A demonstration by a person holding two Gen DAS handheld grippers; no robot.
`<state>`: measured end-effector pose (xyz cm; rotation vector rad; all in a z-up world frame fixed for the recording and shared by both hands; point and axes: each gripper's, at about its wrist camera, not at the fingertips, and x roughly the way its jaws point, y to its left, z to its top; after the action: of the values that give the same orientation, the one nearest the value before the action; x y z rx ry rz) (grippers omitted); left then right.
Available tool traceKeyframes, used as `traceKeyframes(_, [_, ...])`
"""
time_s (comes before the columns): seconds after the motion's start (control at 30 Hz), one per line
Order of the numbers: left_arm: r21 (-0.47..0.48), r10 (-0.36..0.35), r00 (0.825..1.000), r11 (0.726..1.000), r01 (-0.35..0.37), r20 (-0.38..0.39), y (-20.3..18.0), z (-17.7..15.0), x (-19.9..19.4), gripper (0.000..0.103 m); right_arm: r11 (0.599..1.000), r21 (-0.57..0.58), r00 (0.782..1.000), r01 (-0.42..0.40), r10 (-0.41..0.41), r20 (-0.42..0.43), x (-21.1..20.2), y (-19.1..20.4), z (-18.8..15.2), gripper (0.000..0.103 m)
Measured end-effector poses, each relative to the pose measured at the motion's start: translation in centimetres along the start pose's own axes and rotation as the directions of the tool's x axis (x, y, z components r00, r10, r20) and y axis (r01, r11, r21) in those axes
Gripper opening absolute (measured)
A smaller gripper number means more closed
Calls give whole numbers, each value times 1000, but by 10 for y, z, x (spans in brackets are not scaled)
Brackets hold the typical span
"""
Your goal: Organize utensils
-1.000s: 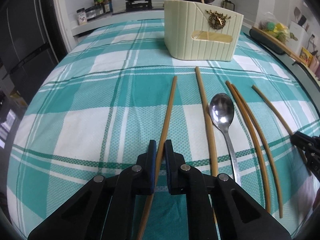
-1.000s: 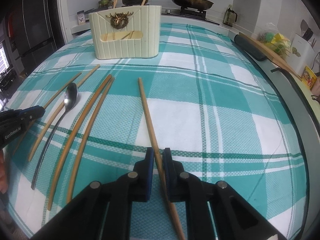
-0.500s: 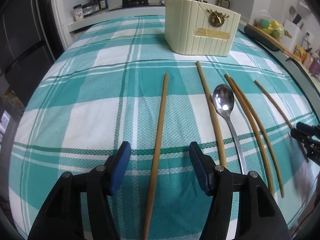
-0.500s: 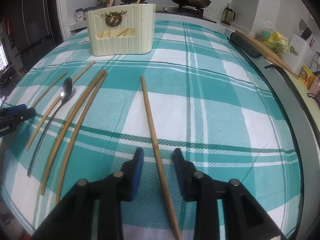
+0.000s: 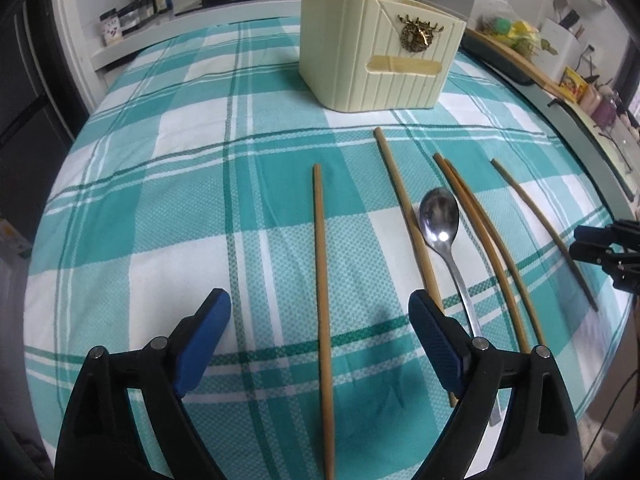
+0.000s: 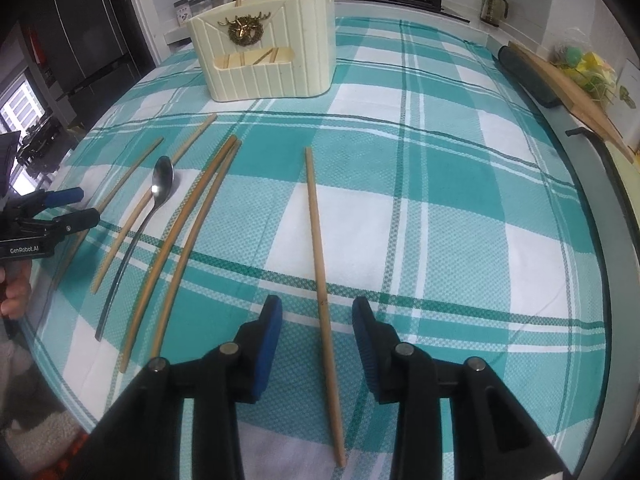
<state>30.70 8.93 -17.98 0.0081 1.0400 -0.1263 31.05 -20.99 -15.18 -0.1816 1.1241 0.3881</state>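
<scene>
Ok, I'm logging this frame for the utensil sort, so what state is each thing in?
left gripper: open, straddling a chopstick.
right gripper: open, straddling a chopstick.
leftmost chopstick: flat on cloth, ungripped.
rightmost chopstick: flat, ungripped.
spoon: lying bowl up.
utensil holder: upright, holding chopsticks.

Glossy metal spoon (image 5: 440, 216), woven tablecloth (image 5: 160, 200)

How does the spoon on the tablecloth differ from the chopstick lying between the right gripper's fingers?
The spoon is shiny grey metal; the chopstick is matte tan wood. The spoon widens into an oval bowl at its far end; the chopstick is a plain rod throughout. The spoon lies among other chopsticks on the left; the chopstick lies alone, between the open fingers of the right gripper. Both rest flat on the checked tablecloth, ungripped, pointing roughly toward the cream holder.
</scene>
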Motion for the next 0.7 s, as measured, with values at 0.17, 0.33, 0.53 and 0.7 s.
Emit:
traceKeyframes(0.17, [36, 24, 999, 999, -23, -22, -1, 20, 11, 89, 999, -44, 998, 31, -33, -53, 18, 1, 24, 37])
traceKeyframes(0.33, [90, 58, 995, 995, -51, -80, -9, 37, 32, 79, 999, -39, 995, 8, -12, -100, 43, 2, 44, 37])
traceKeyframes(0.53, [80, 42, 989, 996, -31, -141, -6, 54, 52, 56, 996, -82, 993, 19, -29, -116, 61, 13, 69, 37])
traceKeyframes(0.7, [117, 26, 988, 993, -8, -153, -17, 68, 59, 15, 998, -58, 992, 34, -40, -120, 75, 14, 94, 34])
